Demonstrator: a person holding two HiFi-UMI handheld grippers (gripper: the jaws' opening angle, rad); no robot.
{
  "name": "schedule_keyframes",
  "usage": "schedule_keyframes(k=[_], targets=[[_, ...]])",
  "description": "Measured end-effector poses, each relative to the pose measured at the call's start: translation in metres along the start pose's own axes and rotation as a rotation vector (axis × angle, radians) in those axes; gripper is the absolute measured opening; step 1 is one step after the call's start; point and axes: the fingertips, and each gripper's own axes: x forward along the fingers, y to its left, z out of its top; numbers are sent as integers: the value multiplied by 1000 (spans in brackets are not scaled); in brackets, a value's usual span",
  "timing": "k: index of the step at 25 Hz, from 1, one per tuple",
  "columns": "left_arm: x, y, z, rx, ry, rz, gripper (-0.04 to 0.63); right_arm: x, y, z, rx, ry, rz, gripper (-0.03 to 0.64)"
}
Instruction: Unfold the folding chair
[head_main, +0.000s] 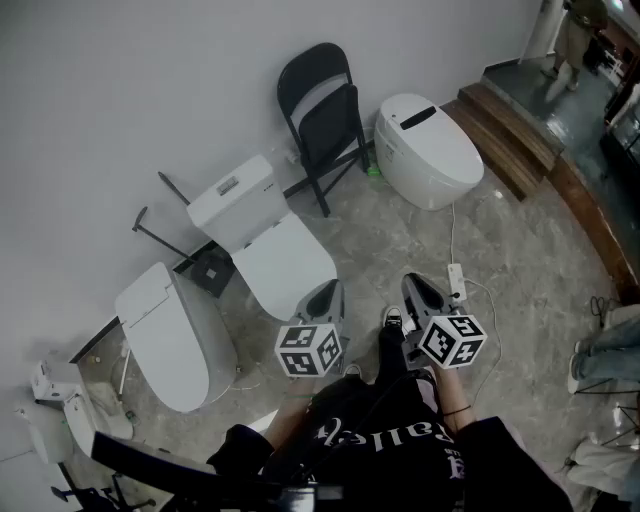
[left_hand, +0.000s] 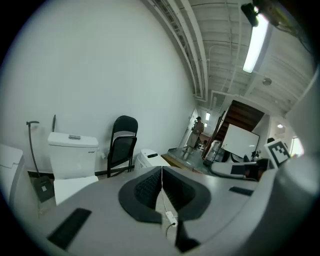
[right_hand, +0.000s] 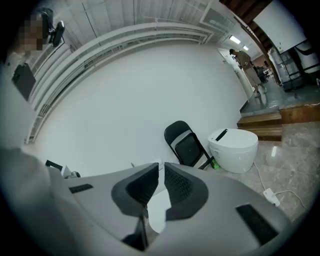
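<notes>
In the head view, one leg end of the black metal folding chair (head_main: 322, 115) is covered by the tank of the white ceramic toilet (head_main: 262, 235). The standing person at the top right corner (head_main: 570, 45) is cut off by the upper edge, so only the lower body is seen. In the right gripper view, the chair's leg ends on the left side are hidden behind the grey plastic body of the right gripper (right_hand: 161, 168). In both gripper views the far figure by the bright doorway (left_hand: 197, 131) is too small for any detail to be told.
</notes>
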Motion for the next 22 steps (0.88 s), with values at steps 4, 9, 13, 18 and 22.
schedule_keyframes(k=[4,9,13,18,22], targets=[[46,3,8,-10,13,21,5,29,-36,16,19,15,7,46],[122,4,37,2,0,65,5,83,-92,59,34,24,51,46],[186,9,72,-11,-31,132,5,129,-136,101,11,49,101,46],[253,7,109,6,-60,197,5,180,-184,148,6,68,170,46],[285,11,124,14,-53,218,5,214,-207,164,33,82,201,46]])
